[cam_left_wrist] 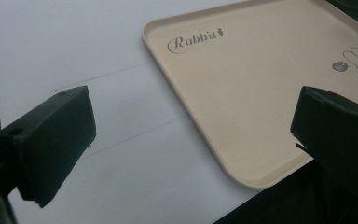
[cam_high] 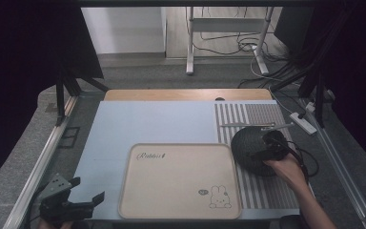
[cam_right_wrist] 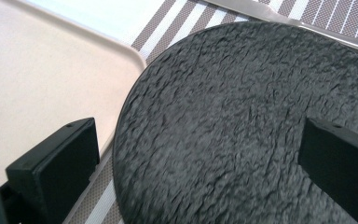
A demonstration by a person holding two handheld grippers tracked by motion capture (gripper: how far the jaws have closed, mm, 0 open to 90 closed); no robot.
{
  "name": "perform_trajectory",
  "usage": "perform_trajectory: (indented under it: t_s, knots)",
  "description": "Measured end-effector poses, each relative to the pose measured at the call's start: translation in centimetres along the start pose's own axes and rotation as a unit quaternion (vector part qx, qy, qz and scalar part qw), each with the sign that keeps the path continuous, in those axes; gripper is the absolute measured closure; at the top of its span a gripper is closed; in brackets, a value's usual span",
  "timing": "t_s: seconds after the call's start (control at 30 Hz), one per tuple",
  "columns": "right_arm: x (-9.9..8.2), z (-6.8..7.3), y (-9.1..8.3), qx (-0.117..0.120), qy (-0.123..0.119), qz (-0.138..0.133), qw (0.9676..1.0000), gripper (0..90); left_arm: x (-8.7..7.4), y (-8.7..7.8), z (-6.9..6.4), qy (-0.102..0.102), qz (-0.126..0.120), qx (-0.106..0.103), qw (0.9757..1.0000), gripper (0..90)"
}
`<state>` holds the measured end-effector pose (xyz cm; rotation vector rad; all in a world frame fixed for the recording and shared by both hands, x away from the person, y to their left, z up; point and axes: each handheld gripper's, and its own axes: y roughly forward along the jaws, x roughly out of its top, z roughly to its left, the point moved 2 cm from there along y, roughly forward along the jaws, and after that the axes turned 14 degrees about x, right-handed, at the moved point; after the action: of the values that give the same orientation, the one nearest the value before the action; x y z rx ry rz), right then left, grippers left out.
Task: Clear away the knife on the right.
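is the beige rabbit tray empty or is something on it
Empty. The tray shows only its printed lettering and rabbit drawing; the dark plate lies beside it on the striped mat, not on it.

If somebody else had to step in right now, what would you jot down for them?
Right gripper: jaws open, over the dark textured plate, not clamped on it.
Left gripper: jaws open, holding nothing, at the near left corner of the table beside the tray.
Plate: on the striped mat, just right of the beige tray. A metal utensil lies behind it.
Done: nothing moved onto the tray; it is bare.
Left: probably grip the plate and set it on the tray.
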<state>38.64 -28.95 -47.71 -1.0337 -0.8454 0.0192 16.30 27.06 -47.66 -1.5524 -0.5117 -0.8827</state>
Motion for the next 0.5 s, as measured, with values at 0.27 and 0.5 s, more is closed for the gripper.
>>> perform_trajectory:
  t_s: [0.27,0.5]
  knots:
    - [1.5,-1.3,0.8,-0.009,0.006,0.0,0.9999,0.0,0.0,0.0,0.1,-0.002,-0.001,-0.002,1.0,0.0]
    - [2.8,-2.4,1.7,-0.019,0.007,0.002,0.9998,0.0,0.0,0.0,0.0,-0.001,-0.001,-0.003,1.0,0.0]
